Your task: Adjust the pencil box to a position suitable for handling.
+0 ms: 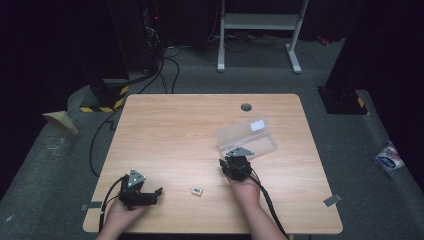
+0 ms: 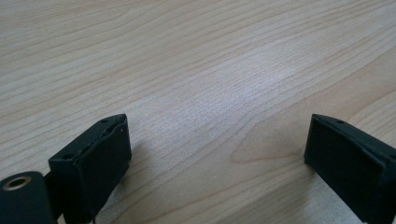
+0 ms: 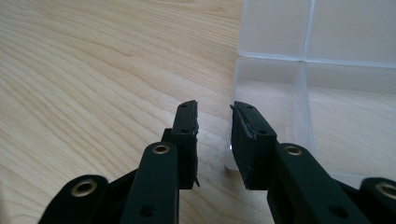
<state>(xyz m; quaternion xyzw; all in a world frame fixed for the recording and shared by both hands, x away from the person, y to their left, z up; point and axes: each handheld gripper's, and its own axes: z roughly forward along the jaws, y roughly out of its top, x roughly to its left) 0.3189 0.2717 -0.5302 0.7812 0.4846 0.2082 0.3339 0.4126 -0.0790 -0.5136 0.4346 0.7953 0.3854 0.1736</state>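
A clear plastic compartment box (image 1: 247,136) lies open on the wooden table (image 1: 175,130), right of centre. My right gripper (image 1: 233,160) is at the box's near left corner. In the right gripper view its jaws (image 3: 214,112) stand only a narrow gap apart with nothing between the pads, and the box's corner compartment (image 3: 271,98) sits just past the right tip, empty. A small white block (image 1: 197,190) lies on the table between the two hands. My left gripper (image 1: 151,196) rests near the front left edge; its jaws (image 2: 215,140) are wide open over bare wood.
A round cable hole (image 1: 246,107) sits near the table's far edge. Cables trail from both grippers over the front edge. Beyond the table stand a white metal frame (image 1: 260,22) and floor cables (image 1: 165,65); a packet (image 1: 389,159) lies on the floor at right.
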